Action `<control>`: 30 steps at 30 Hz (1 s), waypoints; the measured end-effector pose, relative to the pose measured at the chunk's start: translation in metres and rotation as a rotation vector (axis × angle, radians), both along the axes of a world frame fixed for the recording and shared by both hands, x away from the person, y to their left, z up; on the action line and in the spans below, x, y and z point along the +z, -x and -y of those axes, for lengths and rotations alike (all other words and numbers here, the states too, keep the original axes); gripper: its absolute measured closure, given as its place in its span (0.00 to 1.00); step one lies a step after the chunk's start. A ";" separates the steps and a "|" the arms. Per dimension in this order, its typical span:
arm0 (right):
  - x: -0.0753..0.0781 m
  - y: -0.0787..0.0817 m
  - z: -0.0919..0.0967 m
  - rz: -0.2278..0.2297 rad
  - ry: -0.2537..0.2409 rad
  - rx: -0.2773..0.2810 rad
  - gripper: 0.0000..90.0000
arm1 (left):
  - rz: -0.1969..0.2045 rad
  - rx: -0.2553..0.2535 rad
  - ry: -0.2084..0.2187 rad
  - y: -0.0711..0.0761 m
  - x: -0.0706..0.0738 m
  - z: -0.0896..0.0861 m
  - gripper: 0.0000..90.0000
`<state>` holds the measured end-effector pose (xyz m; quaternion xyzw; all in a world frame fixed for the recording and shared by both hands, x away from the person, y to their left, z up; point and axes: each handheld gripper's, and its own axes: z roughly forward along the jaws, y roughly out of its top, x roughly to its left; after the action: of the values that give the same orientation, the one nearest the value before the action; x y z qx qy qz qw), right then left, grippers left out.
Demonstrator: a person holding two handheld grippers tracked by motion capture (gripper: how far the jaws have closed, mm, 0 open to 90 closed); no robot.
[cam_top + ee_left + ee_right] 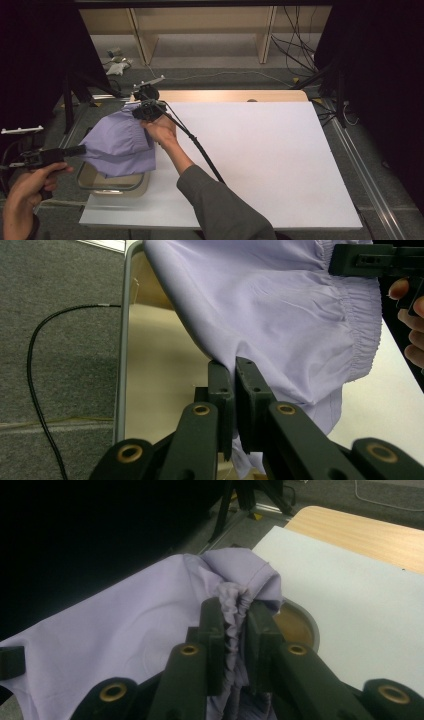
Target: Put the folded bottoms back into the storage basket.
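Tabletop [260, 160]: a white sheet covers nearly all of it; a strip of bare wood shows along the far edge, and the right half carries nothing
Lilac garment [120, 142]: a pale purple cloth with a gathered elastic hem, stretched out in the air over the tabletop's near left corner, between the two grippers; its lower edge hangs down toward the container beneath
Container [112, 182]: a clear, shallow box with a grey rim, standing at the left edge of the tabletop near the front corner, partly under the garment
Right hand [160, 131]: reaches from the person's grey sleeve across to the far left part of the tabletop, a black cable trailing back along the forearm
Left hand [25, 187]: off the tabletop's left edge, low at the front
Right gripper [234, 615]: jaws drawn narrow, pinching the bunched elastic hem of the garment at its far upper corner
Left gripper [235, 377]: jaws nearly together, clamped on a fold of the garment's near left edge, pointing in from beyond the left edge of the tabletop
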<state>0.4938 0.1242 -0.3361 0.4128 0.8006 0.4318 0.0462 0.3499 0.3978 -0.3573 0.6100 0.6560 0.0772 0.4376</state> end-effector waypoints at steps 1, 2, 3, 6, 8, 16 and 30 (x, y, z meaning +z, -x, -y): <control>-0.001 0.000 0.000 -0.002 0.001 0.000 0.89 | -0.001 0.000 -0.001 0.000 0.000 0.000 0.96; -0.001 0.000 -0.001 -0.001 0.001 0.000 0.89 | -0.001 -0.001 -0.001 0.000 0.000 0.000 0.96; -0.002 0.000 -0.001 -0.001 0.003 0.001 0.89 | -0.003 -0.002 0.001 0.000 -0.001 0.000 0.96; -0.003 -0.001 -0.001 -0.004 0.004 0.001 0.89 | -0.011 0.005 -0.002 0.000 -0.002 -0.002 0.96; -0.004 -0.001 -0.002 -0.006 0.005 0.002 0.89 | -0.017 0.007 -0.004 -0.001 -0.004 -0.003 0.95; -0.008 0.000 -0.007 -0.011 0.014 0.009 0.89 | -0.032 0.008 -0.015 -0.001 -0.008 -0.004 0.95; -0.014 0.000 -0.009 -0.018 0.025 0.014 0.88 | -0.053 0.000 -0.028 -0.003 -0.012 -0.004 0.95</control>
<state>0.4938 0.1328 -0.3503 0.4103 0.8092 0.4185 0.0411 0.3526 0.4016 -0.3696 0.6179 0.6662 0.0700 0.4116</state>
